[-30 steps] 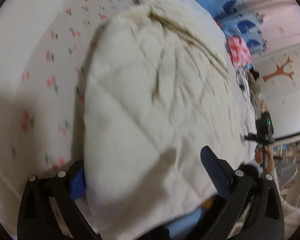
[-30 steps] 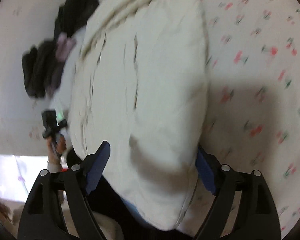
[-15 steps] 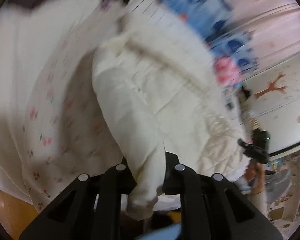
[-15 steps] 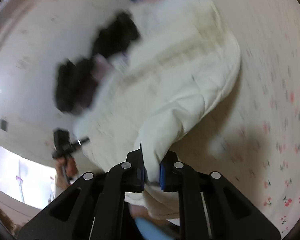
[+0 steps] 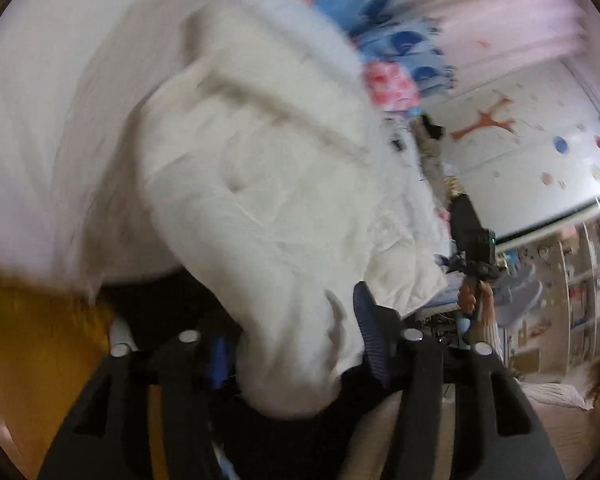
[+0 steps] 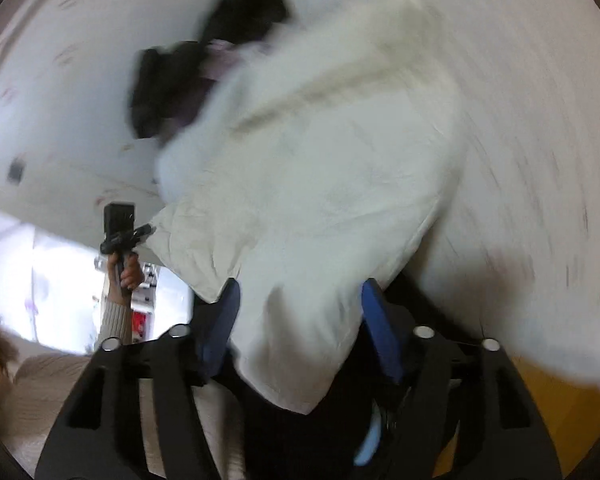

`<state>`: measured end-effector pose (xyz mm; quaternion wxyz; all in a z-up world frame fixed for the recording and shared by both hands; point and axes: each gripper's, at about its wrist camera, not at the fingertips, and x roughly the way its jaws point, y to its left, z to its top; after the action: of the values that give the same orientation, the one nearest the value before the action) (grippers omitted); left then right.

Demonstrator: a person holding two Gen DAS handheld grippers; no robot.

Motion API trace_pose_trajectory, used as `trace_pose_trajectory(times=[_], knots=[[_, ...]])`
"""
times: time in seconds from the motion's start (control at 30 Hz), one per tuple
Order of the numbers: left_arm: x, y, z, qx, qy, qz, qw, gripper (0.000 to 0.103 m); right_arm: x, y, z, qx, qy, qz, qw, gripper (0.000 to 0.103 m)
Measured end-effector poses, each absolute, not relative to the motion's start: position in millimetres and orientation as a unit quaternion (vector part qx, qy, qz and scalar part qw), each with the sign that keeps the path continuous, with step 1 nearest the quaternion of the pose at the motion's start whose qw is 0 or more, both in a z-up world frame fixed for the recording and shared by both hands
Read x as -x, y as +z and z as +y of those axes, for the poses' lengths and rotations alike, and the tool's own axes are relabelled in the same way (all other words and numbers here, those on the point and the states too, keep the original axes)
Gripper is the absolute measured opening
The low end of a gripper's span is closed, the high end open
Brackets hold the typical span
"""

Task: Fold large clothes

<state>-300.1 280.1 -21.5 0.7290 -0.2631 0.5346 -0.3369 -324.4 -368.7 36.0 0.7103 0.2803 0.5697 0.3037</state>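
A large cream quilted garment (image 5: 268, 184) lies bunched on the bed and hangs over its near edge. A thick fold of it sits between the jaws of my left gripper (image 5: 292, 340), which stand apart with blue pads either side of the cloth. In the right wrist view the same garment (image 6: 324, 168) drapes toward me, and another fold lies between the spread jaws of my right gripper (image 6: 300, 320). Both views are motion-blurred.
The bed has a white sheet (image 5: 40, 128) with small red prints. Dark clothes (image 6: 204, 52) are piled at the far side. Blue and pink bedding (image 5: 396, 56) lies by the wall. A person's hand holds a camera (image 6: 118, 228) beside the bed. Yellow floor (image 5: 28, 344) shows below.
Both grippers were shut on folds of the garment half a second ago. Their jaws have since spread apart, and both have pulled back toward the bed's edge.
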Motion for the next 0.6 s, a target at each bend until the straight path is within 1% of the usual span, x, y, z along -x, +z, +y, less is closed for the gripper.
trace_pose_trajectory(times=[0.03, 0.07, 0.1, 0.13, 0.17, 0.2, 0.23, 0.27, 0.33, 0.37, 0.4, 0.43, 0.47, 0.5, 0.53, 0.57, 0.6], knots=[[301, -42, 292, 0.294, -0.328, 0.538, 0.719, 0.054, 331, 14, -381, -0.315, 0.293, 0.574, 0.696, 0.062], [300, -55, 303, 0.326, -0.323, 0.535, 0.709, 0.057, 335, 2, -390, -0.344, 0.288, 0.569, 0.690, 0.064], [299, -64, 311, 0.350, -0.316, 0.528, 0.706, 0.068, 338, -5, -394, -0.357, 0.285, 0.564, 0.688, 0.068], [300, -68, 321, 0.366, -0.304, 0.513, 0.714, 0.078, 340, -11, -396, -0.369, 0.284, 0.559, 0.686, 0.069], [299, -70, 326, 0.377, -0.302, 0.502, 0.718, 0.082, 341, -16, -397, -0.385, 0.291, 0.550, 0.681, 0.072], [298, -70, 327, 0.390, -0.307, 0.492, 0.715, 0.087, 340, -18, -396, -0.399, 0.300, 0.541, 0.677, 0.077], [298, -68, 327, 0.393, -0.316, 0.485, 0.714, 0.094, 340, -18, -393, -0.410, 0.309, 0.529, 0.676, 0.079], [301, -68, 330, 0.384, -0.319, 0.485, 0.718, 0.096, 340, -18, -387, -0.413, 0.317, 0.523, 0.675, 0.082], [297, -73, 314, 0.363, -0.326, 0.507, 0.711, 0.096, 338, -20, -380, -0.411, 0.331, 0.518, 0.673, 0.081], [294, -76, 305, 0.354, -0.329, 0.524, 0.701, 0.096, 338, -23, -371, -0.406, 0.341, 0.518, 0.671, 0.080], [294, -80, 295, 0.341, -0.328, 0.538, 0.698, 0.096, 337, -24, -363, -0.395, 0.344, 0.520, 0.675, 0.061], [294, -80, 281, 0.322, -0.330, 0.539, 0.705, 0.093, 335, -25, -351, -0.383, 0.347, 0.521, 0.679, 0.046], [294, -77, 274, 0.312, -0.333, 0.531, 0.714, 0.085, 336, -25, -348, -0.381, 0.345, 0.512, 0.688, 0.033], [296, -75, 269, 0.307, -0.334, 0.527, 0.718, 0.060, 337, -21, -349, -0.384, 0.344, 0.495, 0.699, 0.022], [297, -68, 265, 0.303, -0.329, 0.521, 0.727, 0.041, 338, -11, -351, -0.390, 0.349, 0.471, 0.710, 0.020], [298, -58, 265, 0.302, -0.323, 0.508, 0.739, 0.034, 339, -4, -352, -0.392, 0.352, 0.456, 0.717, 0.017], [299, -47, 266, 0.304, -0.321, 0.493, 0.749, 0.020, 341, 8, -354, -0.391, 0.359, 0.437, 0.726, 0.016]])
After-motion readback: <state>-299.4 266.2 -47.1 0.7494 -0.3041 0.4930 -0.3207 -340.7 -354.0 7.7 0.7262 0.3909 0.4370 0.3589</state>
